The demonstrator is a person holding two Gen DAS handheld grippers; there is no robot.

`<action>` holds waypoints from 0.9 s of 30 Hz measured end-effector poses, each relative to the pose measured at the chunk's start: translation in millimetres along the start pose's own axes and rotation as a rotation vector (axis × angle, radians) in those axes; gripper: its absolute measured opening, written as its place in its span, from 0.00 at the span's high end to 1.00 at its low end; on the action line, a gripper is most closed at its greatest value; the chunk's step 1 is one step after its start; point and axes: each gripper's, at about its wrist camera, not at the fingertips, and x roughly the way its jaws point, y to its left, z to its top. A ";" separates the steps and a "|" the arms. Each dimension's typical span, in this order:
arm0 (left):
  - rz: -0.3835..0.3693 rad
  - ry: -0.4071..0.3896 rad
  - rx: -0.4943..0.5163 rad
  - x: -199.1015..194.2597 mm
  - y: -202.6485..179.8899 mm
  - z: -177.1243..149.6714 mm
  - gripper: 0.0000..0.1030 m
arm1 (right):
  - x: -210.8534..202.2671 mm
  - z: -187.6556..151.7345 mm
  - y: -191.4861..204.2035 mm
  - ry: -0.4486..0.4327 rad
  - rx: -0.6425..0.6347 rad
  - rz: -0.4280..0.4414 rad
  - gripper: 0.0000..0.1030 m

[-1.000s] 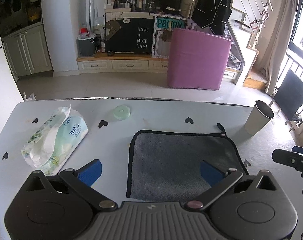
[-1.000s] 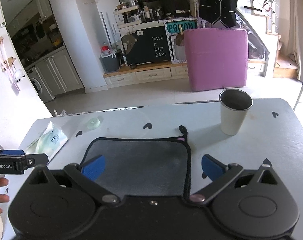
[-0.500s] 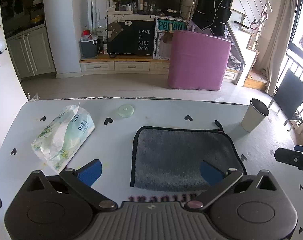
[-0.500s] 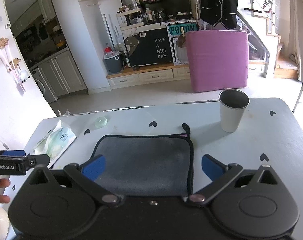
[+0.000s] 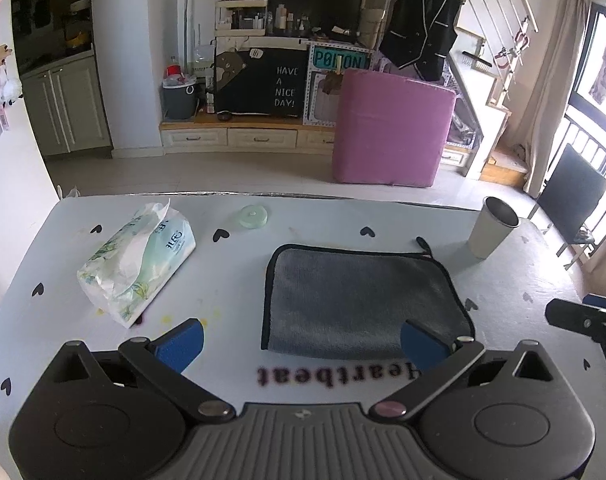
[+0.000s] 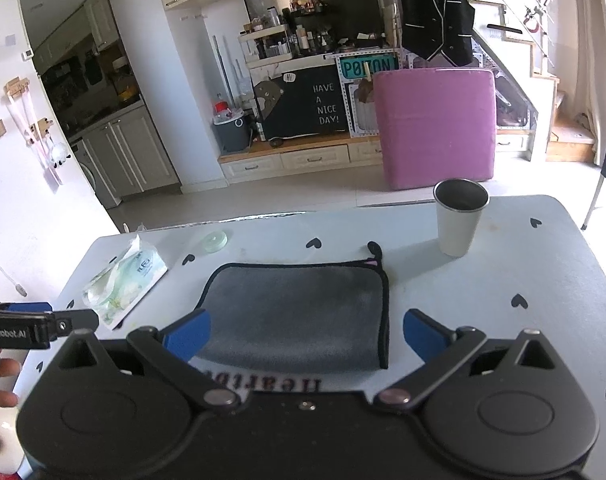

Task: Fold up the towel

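Observation:
A grey towel with black trim [image 5: 359,300] lies folded flat on the white table, with a small loop at its far right corner; it also shows in the right wrist view [image 6: 299,312]. My left gripper [image 5: 303,340] is open and empty, held above the table in front of the towel's near edge. My right gripper [image 6: 307,338] is open and empty, also above and in front of the towel's near edge. Each gripper's tip shows at the edge of the other's view.
A pack of wet wipes [image 5: 139,264] lies left of the towel. A small round lid [image 5: 254,216] sits near the far edge. A paper cup [image 6: 459,218] stands at the far right. The table [image 5: 231,280] has black heart marks and a printed word.
Both grippers have drawn back and risen from the towel, so the towel looks smaller and farther and the printed word on the table shows. The towel has not moved.

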 end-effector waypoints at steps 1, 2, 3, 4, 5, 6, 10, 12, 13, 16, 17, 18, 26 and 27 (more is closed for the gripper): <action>-0.003 -0.006 -0.002 -4.0 0.3 -1.8 0.00 | -0.2 0.2 0.0 -0.002 0.000 -0.002 0.00; -0.007 -0.008 -0.004 -7.7 0.2 -3.8 0.00 | -2.9 -1.3 0.3 -0.005 -0.001 -0.003 0.00; -0.011 -0.006 -0.001 -10.4 -0.5 -5.5 0.00 | -5.7 -2.7 0.6 -0.006 -0.003 -0.003 0.00; -0.014 -0.008 0.004 -13.4 -1.4 -7.2 0.00 | -9.2 -4.9 1.8 -0.009 -0.007 -0.002 0.00; -0.016 -0.014 0.008 -17.1 -2.3 -9.5 0.00 | -12.7 -6.6 2.0 -0.015 -0.009 -0.001 0.00; -0.017 -0.019 0.011 -20.8 -2.8 -11.5 0.00 | -16.8 -8.1 2.8 -0.020 -0.014 0.001 0.00; -0.035 -0.038 0.001 -36.3 -3.5 -18.5 0.00 | -34.8 -14.8 5.7 -0.037 -0.034 0.005 0.00; -0.044 -0.046 -0.002 -43.3 -5.1 -22.3 0.00 | -43.3 -18.2 6.7 -0.046 -0.038 0.008 0.00; -0.048 -0.047 0.001 -46.6 -5.8 -24.2 0.00 | -46.6 -19.4 7.0 -0.051 -0.040 0.010 0.00; -0.050 -0.060 0.008 -55.9 -8.1 -29.5 0.00 | -57.8 -25.1 8.8 -0.062 -0.047 0.023 0.00; -0.048 -0.064 0.010 -58.4 -9.0 -31.1 0.00 | -61.5 -27.3 9.2 -0.067 -0.049 0.031 0.00; -0.049 -0.066 0.012 -60.6 -9.5 -33.1 0.00 | -64.1 -28.7 9.7 -0.067 -0.052 0.037 0.00; -0.076 -0.075 0.028 -78.1 -16.5 -48.4 0.00 | -84.6 -42.1 11.3 -0.085 -0.060 0.046 0.00; -0.080 -0.076 0.030 -80.2 -17.0 -50.2 0.00 | -87.1 -43.8 11.3 -0.086 -0.061 0.048 0.00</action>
